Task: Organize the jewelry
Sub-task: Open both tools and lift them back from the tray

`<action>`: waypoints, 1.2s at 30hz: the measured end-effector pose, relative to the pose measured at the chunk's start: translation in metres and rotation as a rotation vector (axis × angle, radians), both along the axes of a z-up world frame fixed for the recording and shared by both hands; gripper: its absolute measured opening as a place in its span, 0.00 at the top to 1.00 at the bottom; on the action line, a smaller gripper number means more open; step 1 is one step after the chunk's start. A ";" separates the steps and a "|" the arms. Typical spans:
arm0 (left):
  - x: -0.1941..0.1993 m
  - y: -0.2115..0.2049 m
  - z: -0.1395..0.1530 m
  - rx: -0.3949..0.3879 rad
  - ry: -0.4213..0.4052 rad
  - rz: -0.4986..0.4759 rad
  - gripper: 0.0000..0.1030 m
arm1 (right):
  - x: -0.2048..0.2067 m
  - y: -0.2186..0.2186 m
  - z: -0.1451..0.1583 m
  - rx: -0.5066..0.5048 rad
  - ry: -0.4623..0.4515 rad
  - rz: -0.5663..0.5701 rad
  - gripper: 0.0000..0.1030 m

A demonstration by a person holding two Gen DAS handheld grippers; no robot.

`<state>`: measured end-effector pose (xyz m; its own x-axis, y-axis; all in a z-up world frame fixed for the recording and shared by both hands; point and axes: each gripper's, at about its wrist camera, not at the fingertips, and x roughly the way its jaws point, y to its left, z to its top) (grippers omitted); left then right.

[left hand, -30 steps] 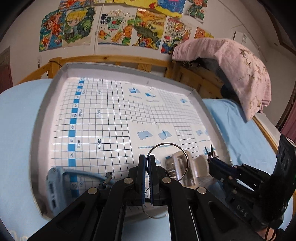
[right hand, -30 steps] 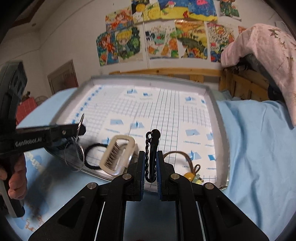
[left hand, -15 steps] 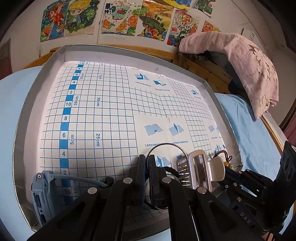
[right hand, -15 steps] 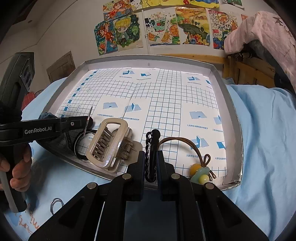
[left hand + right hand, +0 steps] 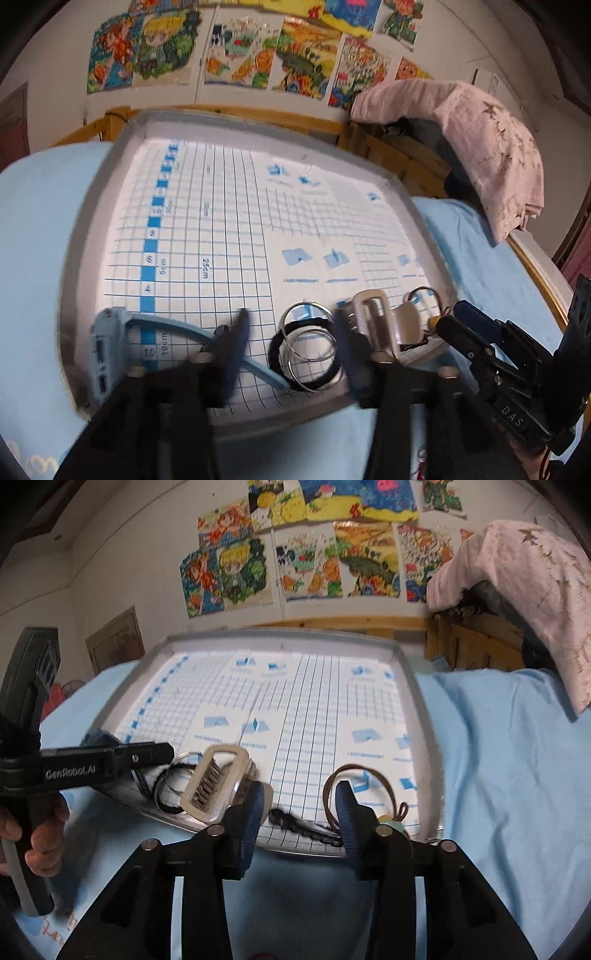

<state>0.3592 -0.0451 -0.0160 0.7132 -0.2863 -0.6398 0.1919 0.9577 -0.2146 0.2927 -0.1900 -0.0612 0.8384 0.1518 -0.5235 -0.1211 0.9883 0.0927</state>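
A grey tray (image 5: 92, 236) lined with blue grid paper lies on a blue bed sheet. At its near edge lie thin silver rings (image 5: 306, 336) over a black hair tie (image 5: 280, 365), a beige hair claw (image 5: 373, 317), a brown cord with beads (image 5: 354, 775) and a black chain (image 5: 303, 825). My left gripper (image 5: 291, 332) is open, its jaws either side of the silver rings. My right gripper (image 5: 299, 805) is open, with the black chain lying on the tray between its jaws. The left gripper also shows in the right wrist view (image 5: 155, 753).
A blue-grey clip with a strap (image 5: 107, 350) lies at the tray's near left corner. A wooden bed frame (image 5: 258, 114) and a pink cloth (image 5: 487, 147) are behind the tray. Drawings (image 5: 306, 561) hang on the wall. Blue sheet (image 5: 509, 760) surrounds the tray.
Both grippers have opened. The left one let go of the silver rings and the right one let go of the black chain; both now lie on the tray's near edge.
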 end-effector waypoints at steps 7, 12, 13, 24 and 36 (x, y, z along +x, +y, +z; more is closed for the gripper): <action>-0.040 0.005 0.024 -0.026 -0.137 0.019 0.19 | -0.035 -0.016 0.026 0.029 -0.127 -0.074 0.46; -0.083 0.010 0.045 -0.032 -0.301 0.049 0.00 | -0.070 -0.017 0.048 0.025 -0.237 -0.082 0.22; -0.090 0.010 0.047 -0.033 -0.323 0.053 0.00 | -0.076 -0.016 0.052 0.025 -0.254 -0.079 0.17; -0.184 0.023 0.060 -0.006 -0.492 0.108 0.00 | -0.164 0.005 0.085 -0.010 -0.420 -0.022 0.02; -0.266 0.030 0.055 0.039 -0.557 0.141 0.00 | -0.235 0.022 0.072 -0.049 -0.427 0.015 0.02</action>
